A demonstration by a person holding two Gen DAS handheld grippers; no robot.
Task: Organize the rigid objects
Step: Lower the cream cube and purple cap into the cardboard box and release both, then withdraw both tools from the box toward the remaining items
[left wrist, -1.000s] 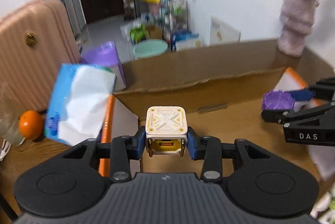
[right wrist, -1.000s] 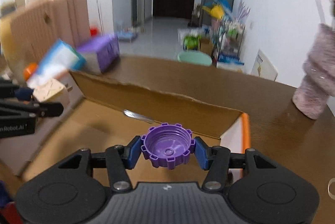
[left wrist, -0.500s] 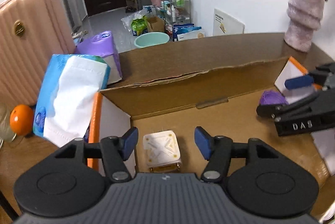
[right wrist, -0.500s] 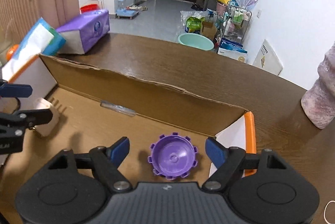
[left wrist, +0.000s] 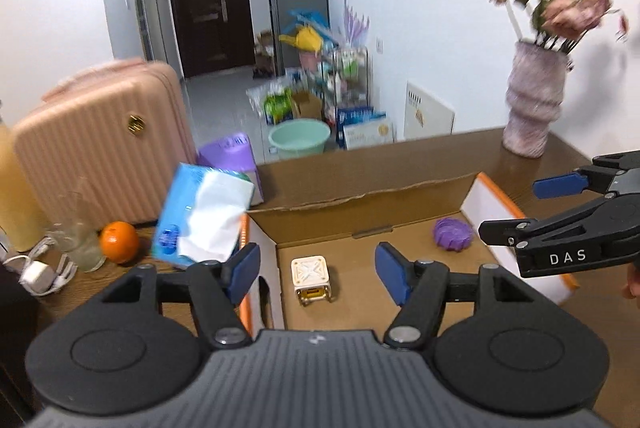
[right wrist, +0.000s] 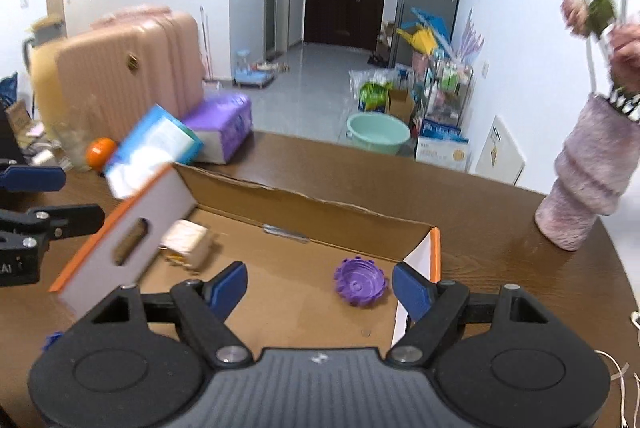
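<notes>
A cream cube-shaped charger plug (left wrist: 311,280) lies on the floor of the open cardboard box (left wrist: 360,200), near its left end; it also shows in the right wrist view (right wrist: 186,243). A purple ridged bottle cap (left wrist: 453,234) lies near the box's right end, also in the right wrist view (right wrist: 360,282). My left gripper (left wrist: 316,276) is open and empty, raised above the plug. My right gripper (right wrist: 320,286) is open and empty, raised above and just left of the cap; it appears at the right of the left wrist view (left wrist: 560,204).
A blue tissue pack (left wrist: 202,216) leans on the box's left flap, a purple tissue box (left wrist: 230,154) behind it. An orange (left wrist: 119,248), a glass (left wrist: 78,242) and a white cable (left wrist: 40,270) sit at left. A pink vase (left wrist: 534,100) stands at back right. A pink suitcase (left wrist: 100,144) is beyond the table.
Both grippers opened and dropped the plug and the cap into the box, then rose and pulled back from them.
</notes>
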